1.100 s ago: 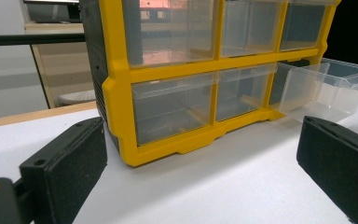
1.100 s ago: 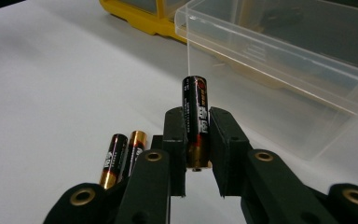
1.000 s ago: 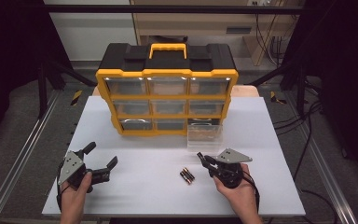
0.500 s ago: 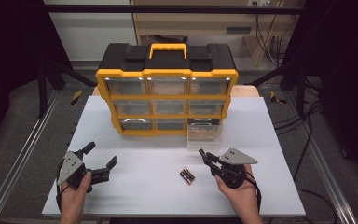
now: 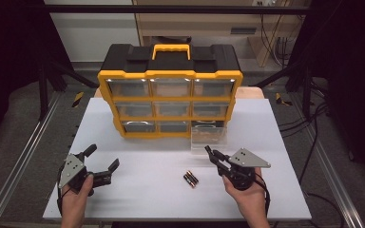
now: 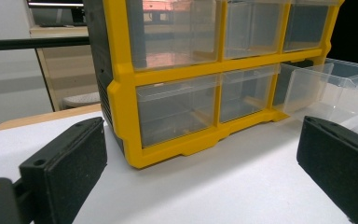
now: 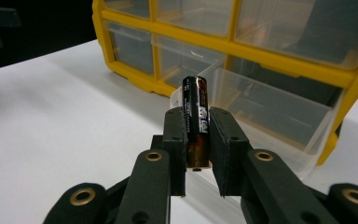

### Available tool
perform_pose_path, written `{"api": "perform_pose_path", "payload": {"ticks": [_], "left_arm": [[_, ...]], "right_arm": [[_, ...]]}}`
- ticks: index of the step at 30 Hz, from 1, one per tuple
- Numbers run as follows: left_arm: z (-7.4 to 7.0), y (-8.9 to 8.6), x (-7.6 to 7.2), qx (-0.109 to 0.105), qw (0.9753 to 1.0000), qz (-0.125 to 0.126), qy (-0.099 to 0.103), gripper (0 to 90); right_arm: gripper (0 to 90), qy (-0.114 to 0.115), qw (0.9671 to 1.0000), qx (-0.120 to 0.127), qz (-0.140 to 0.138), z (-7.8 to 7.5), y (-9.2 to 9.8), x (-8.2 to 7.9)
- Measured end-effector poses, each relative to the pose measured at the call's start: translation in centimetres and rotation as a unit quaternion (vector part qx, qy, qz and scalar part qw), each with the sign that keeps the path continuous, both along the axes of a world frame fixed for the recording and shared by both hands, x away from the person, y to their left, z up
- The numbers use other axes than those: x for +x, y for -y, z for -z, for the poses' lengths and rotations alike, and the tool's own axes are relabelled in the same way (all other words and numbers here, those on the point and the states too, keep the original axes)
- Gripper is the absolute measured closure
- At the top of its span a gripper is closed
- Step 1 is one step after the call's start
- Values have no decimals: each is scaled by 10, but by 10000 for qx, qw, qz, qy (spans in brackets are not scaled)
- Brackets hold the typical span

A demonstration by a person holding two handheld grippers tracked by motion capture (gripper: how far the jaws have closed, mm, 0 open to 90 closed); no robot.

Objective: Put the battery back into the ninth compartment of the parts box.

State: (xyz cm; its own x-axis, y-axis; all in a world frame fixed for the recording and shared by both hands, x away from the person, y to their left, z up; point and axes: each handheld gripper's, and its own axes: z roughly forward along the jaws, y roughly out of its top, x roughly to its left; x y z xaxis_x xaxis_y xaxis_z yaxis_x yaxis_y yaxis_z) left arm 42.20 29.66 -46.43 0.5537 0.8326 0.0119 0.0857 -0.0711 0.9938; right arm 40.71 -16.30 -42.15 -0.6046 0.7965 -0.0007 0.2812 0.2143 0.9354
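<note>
- Right gripper view: right tongs point(image 7: 197, 140) clamped on one battery point(image 7: 196, 119), which stands upright between the pads, top end well clear above them; black casing w/ orange-red print, printed text unreadable.
- Battery sits just in front of the pulled-out clear drawer point(image 7: 265, 112) of the yellow organizer point(image 7: 279, 58), bottom row; not yet over it.
- High view: two more batteries point(image 5: 190, 179) lie side by side on the white worktop point(image 5: 142, 190), between both hands, nearer the right tongs point(image 5: 212, 154).
- Left tongs point(image 5: 102, 159) spread wide, holding nothing, resting low at the worktop's left.
- Progress, as judged: one cell picked up, none visible in the drawer; drop-off plus two more pickups left.
- Drawer looks empty, approx.; clear walls make it hard to be sure.
</note>
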Motion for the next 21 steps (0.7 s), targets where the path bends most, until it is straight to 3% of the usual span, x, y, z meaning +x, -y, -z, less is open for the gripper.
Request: {"api": "perform_pose_path", "payload": {"ticks": [11, 21], "left_arm": [[0, 1, 0, 12, 10000, 16, -4, 12], [0, 0, 0, 1, 10000, -2, -7, 12]], "right_arm": [[770, 143, 9998, -129, 111, -26, 3, 12], [770, 187, 9996, 12, 192, -45, 9, 31]]}}
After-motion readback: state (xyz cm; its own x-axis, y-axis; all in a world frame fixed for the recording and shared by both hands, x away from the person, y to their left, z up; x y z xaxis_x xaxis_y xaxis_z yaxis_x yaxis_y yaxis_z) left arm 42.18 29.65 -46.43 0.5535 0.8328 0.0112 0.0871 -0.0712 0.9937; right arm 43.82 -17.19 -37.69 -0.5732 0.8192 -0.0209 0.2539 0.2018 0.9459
